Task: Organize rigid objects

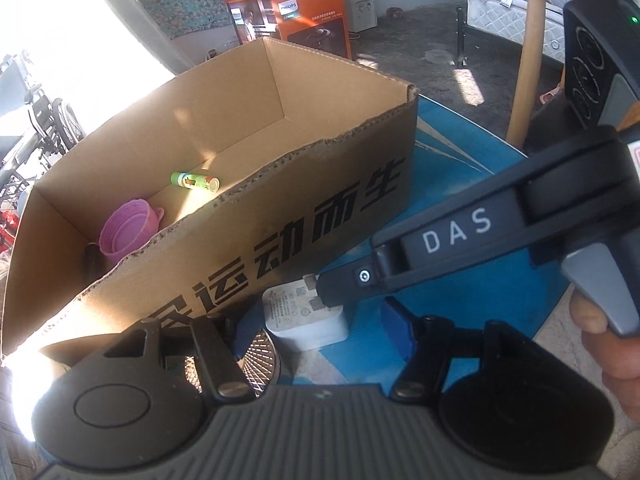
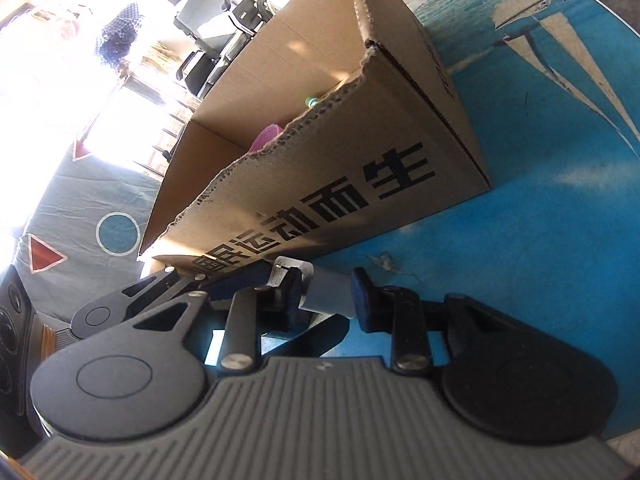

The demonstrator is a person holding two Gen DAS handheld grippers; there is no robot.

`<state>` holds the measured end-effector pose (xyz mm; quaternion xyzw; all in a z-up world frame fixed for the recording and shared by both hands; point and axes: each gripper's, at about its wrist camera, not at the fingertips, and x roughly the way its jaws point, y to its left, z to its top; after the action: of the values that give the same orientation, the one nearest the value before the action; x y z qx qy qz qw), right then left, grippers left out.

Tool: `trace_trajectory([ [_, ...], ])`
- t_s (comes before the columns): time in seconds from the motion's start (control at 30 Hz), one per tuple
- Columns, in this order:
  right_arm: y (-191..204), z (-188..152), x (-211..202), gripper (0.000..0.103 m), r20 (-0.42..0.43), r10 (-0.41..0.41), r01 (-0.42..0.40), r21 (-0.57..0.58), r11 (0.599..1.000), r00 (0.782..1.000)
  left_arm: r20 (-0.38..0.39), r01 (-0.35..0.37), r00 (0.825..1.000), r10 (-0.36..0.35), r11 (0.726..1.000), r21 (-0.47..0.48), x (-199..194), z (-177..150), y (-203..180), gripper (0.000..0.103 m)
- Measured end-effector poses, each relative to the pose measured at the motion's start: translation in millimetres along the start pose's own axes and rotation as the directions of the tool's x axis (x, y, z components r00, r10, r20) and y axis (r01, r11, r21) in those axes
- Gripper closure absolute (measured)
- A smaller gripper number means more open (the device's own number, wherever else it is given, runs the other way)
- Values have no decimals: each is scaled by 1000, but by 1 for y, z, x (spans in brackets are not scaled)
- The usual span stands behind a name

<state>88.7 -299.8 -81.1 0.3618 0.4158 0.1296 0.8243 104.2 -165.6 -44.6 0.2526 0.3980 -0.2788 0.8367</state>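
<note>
A white charger plug (image 1: 308, 320) lies on the blue table right in front of the cardboard box (image 1: 280, 216). My right gripper (image 2: 326, 300) reaches in from the right, and its pads press on both sides of the charger (image 2: 328, 290). My left gripper (image 1: 324, 332) stands open around the same charger, with a gap on each side. In the left wrist view only one finger of the right gripper (image 1: 332, 288) shows, at the charger's prong end. Inside the box lie a purple cup (image 1: 128, 228) and a green tube (image 1: 196, 181).
The round table (image 2: 520, 200) has a blue sailboat picture on top. A metal mesh piece (image 1: 262, 356) lies under my left gripper's left finger. A wooden chair (image 1: 528, 60) stands beyond the table, with an orange carton (image 1: 312, 20) on the floor behind.
</note>
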Motion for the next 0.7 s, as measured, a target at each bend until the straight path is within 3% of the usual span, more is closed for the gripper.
trace_trajectory([
  [0.13, -1, 1, 0, 77, -5, 7, -7, -11, 1000, 1000, -11, 0, 1000, 0, 1000, -7, -1, 2, 0, 36],
  [0.37, -5, 6, -11, 77, -7, -11, 10, -43, 999, 1000, -2, 59, 998, -60, 997, -59, -5, 1, -1, 34],
  [0.7, -26, 3, -44, 74, 5, -43, 43, -68, 997, 999, 90, 165, 983, -161, 986, -38, -16, -7, -25, 34],
])
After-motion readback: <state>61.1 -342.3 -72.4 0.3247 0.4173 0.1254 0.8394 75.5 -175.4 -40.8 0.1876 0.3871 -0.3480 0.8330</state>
